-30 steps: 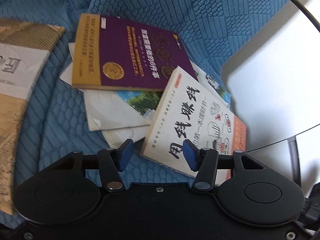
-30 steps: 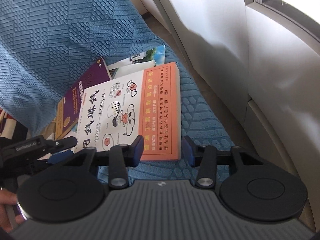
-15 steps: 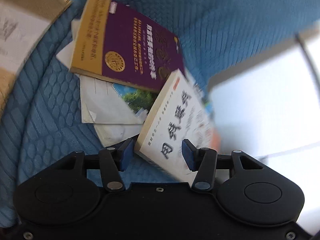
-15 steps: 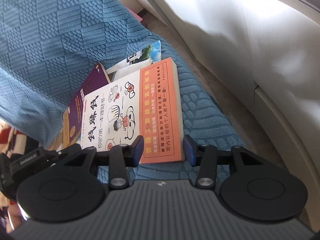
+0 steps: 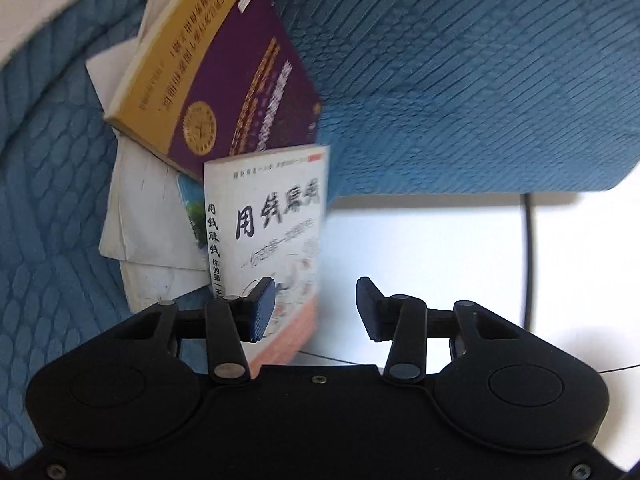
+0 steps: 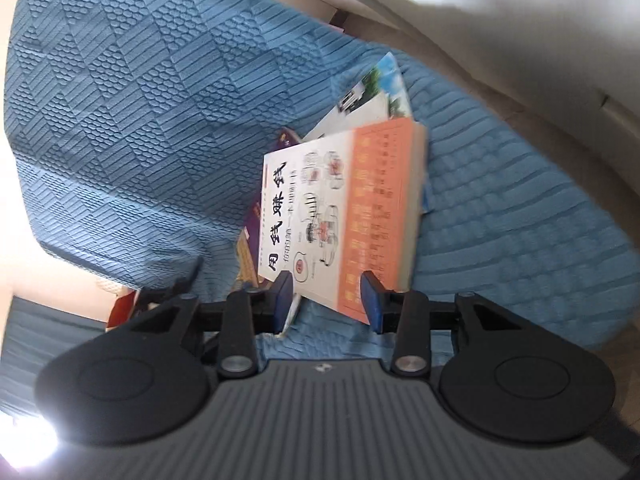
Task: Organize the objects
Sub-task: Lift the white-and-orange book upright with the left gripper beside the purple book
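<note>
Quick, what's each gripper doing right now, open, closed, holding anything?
Left gripper: open, jaws closing, white and orange book partly between them, not gripped.
Right gripper: open, jaws closing around the same book's near corner.

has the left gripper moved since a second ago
Yes. The left gripper has swung right along the white book, off the papers; its jaws are closing.
</note>
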Demonstrator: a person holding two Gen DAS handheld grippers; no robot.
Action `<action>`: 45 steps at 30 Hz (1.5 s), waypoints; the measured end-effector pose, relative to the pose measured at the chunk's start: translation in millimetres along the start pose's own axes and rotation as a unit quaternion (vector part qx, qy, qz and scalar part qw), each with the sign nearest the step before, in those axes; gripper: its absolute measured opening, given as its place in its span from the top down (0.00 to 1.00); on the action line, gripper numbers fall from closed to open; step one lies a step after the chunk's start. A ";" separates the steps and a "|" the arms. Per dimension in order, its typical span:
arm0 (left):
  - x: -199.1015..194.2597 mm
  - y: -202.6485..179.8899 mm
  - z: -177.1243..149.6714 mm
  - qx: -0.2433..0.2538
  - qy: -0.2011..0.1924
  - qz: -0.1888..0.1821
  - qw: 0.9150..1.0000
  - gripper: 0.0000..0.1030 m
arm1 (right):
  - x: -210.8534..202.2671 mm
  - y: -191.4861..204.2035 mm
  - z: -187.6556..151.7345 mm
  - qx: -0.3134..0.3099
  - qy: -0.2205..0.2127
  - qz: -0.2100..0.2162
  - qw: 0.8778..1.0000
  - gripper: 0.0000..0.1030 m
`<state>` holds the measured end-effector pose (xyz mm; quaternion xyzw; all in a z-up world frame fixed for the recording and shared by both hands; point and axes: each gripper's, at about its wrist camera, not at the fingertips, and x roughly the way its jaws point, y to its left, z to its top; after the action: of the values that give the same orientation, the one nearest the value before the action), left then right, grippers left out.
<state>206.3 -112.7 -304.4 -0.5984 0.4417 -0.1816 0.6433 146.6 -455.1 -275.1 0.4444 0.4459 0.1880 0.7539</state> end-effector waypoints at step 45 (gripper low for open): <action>0.3 18.2 -32.5 -0.024 -0.026 -0.016 0.999 0.42 | 45.8 -20.5 107.0 -0.081 0.037 0.028 0.996 0.59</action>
<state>175.5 -128.8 -317.9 -0.6252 0.4195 -0.1653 0.6370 258.4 -488.7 -293.2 0.3872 0.4440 0.2612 0.7646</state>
